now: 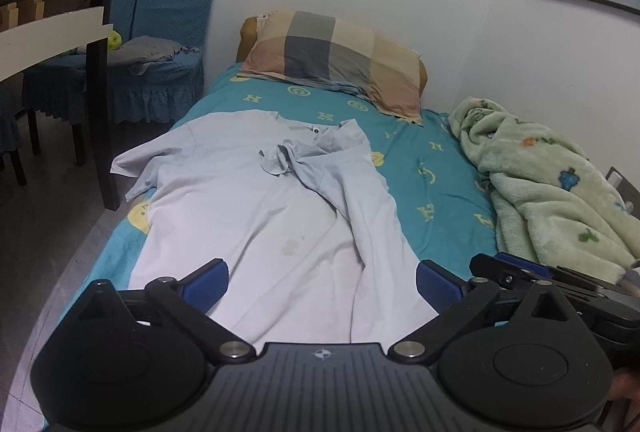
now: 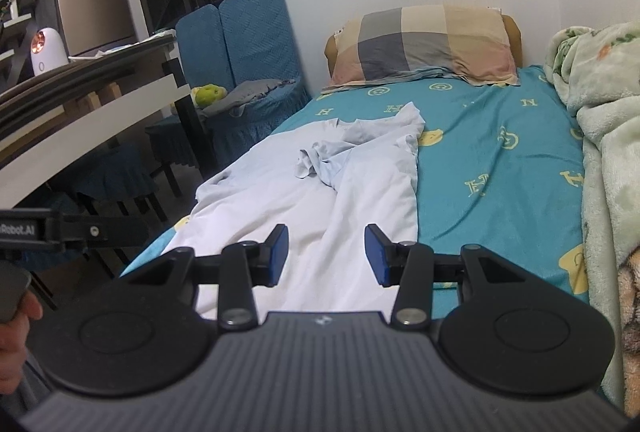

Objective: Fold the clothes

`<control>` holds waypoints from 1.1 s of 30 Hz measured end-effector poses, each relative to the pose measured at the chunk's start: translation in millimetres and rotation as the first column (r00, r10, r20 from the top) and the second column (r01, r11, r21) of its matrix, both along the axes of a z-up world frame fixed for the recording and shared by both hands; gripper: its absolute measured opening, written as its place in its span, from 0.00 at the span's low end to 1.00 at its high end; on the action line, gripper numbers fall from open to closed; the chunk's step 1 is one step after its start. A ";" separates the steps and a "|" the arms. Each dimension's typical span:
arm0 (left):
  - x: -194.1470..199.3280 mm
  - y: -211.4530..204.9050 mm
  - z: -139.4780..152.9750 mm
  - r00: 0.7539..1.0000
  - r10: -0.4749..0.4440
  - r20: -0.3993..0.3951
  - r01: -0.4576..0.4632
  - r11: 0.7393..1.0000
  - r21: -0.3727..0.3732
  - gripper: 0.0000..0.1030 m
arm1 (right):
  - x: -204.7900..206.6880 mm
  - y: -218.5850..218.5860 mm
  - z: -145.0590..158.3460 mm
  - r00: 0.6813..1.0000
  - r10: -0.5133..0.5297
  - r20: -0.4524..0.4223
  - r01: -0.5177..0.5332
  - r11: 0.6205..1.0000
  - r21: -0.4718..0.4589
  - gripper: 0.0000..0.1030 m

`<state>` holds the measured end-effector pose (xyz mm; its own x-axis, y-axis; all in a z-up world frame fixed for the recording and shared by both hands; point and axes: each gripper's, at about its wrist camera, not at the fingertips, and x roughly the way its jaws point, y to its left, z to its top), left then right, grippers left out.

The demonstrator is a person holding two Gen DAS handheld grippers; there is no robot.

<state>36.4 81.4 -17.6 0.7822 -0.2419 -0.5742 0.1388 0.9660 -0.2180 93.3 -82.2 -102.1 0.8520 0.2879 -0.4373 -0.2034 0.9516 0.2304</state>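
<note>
shirt: pale blue-grey polo shirt [image 1: 256, 216] lying on the bed [image 1: 436, 192], collar end toward the pillow, hem end nearest me. One sleeve sticks out flat on the left, the right side is flopped over onto the chest and bunched up near the collar. Couple of faint stains low on the front.

left gripper: my left gripper [image 1: 322, 282] sits over the hem end, jaws released wide with nothing between them, just shirt fabric showing through the gap.

right gripper: right gripper [image 2: 326, 254] is just beside it on the right, also over the lower shirt, jaws spread, not pinching anything.

bed: teal sheet with yellow letters and faces, shirt on the left half.

pillow: checked pillow [image 1: 340, 60] at the head, against the wall.

blanket: fuzzy green blanket [image 1: 548, 184] heaped along the right side.

chairs: blue-covered chairs [image 1: 164, 28] past the bed's left, grey cloth on one seat.
</note>
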 end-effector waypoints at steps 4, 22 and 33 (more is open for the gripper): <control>2.8 4.6 -1.1 1.000 0.016 -0.004 -0.016 1.000 -0.015 1.00 | 1.0 3.1 -0.8 1.000 -0.004 -0.010 0.004 1.000 -0.010 0.45; 191.2 175.2 -84.7 0.884 0.329 -0.332 -0.467 0.602 -0.647 0.99 | 21.4 -3.7 -24.3 0.989 -0.060 -0.132 0.063 0.998 0.019 0.72; 267.0 197.0 -156.9 0.849 0.325 -0.417 -0.529 0.539 -0.656 0.96 | 59.3 -10.5 -66.4 0.947 -0.043 -0.320 0.070 0.995 0.073 0.72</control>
<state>303.4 278.4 -174.5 0.7854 -0.3218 -0.5288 -0.3952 0.3968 -0.8285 152.6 -92.7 -168.5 0.6890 0.2896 -0.6644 -0.0535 0.9345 0.3518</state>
